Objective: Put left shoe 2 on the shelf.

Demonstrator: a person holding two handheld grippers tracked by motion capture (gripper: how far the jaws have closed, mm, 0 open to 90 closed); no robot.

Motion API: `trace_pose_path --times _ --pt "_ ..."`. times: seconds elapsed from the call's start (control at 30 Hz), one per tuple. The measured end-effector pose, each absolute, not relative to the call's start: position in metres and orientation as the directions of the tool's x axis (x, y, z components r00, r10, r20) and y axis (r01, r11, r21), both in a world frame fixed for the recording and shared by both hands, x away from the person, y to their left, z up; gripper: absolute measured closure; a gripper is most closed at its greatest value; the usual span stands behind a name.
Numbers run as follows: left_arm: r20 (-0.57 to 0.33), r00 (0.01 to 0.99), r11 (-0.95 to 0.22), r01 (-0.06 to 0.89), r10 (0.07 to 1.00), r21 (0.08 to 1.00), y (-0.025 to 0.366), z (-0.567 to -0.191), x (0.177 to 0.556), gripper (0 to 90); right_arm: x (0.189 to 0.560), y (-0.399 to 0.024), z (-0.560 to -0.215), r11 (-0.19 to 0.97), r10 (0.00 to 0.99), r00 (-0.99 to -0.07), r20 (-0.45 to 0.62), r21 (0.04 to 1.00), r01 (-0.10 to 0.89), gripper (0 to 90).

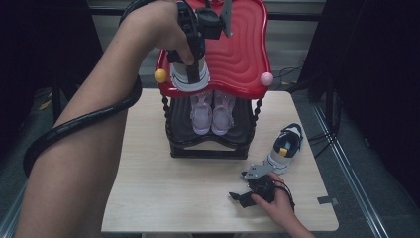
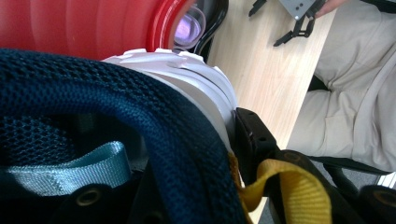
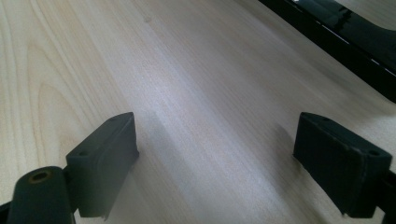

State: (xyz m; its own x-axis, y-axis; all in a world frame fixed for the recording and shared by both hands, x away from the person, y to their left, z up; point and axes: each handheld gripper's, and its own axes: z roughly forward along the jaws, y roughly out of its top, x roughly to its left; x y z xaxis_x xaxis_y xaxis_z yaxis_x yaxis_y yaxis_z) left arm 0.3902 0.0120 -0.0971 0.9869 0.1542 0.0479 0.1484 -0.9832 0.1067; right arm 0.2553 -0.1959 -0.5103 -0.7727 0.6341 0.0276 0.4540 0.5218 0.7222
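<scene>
A navy and white sneaker (image 1: 189, 74) hangs heel-up over the front left edge of the red top tray (image 1: 242, 54) of a shoe rack, with my left gripper (image 1: 192, 62) shut on it. In the left gripper view its navy mesh collar (image 2: 154, 121), white sole (image 2: 196, 79) and yellow pull tab (image 2: 289, 186) are close up, and one black finger (image 2: 254, 137) presses against the heel. The matching sneaker (image 1: 286, 147) lies on the table at the right. My right gripper (image 1: 240, 196) rests on the table in front of the rack, open (image 3: 215, 140) with bare wood between its fingers.
A pair of pale lilac shoes (image 1: 213, 113) stands on the black lower shelf (image 1: 208, 148) of the rack. Yellow (image 1: 160, 76) and pink (image 1: 266, 79) knobs mark the tray's front corners. The wooden table (image 1: 163, 193) ends near the person's lap (image 2: 355, 93).
</scene>
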Motion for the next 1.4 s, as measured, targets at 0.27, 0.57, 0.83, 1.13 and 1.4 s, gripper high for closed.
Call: trace_pose_path --times 0.27,0.57,0.83,1.13,1.4 --pt "0.064 0.987 -0.984 0.139 0.147 0.108 0.002 -0.103 0.401 72.2 0.255 -0.196 -0.51 0.521 0.635 -0.772 0.028 0.722 0.455 12.8" --pt "0.088 0.985 -0.985 0.138 0.147 0.107 -0.004 -0.106 0.414 72.2 0.255 -0.196 -0.51 0.521 0.635 -0.772 0.028 0.722 0.455 12.8" --pt "0.104 0.986 -0.988 0.119 0.129 0.1 -0.012 -0.11 0.423 72.1 0.255 -0.196 -0.51 0.523 0.632 -0.775 0.028 0.722 0.453 12.8" --pt "0.147 0.983 -0.991 0.095 0.107 0.091 -0.02 -0.114 0.431 72.1 0.255 -0.196 -0.51 0.523 0.631 -0.775 0.029 0.722 0.453 12.8" --pt "0.176 0.981 -0.995 0.063 0.076 0.081 -0.019 -0.118 0.431 72.2 0.256 -0.197 -0.51 0.525 0.629 -0.777 0.028 0.722 0.451 12.8"
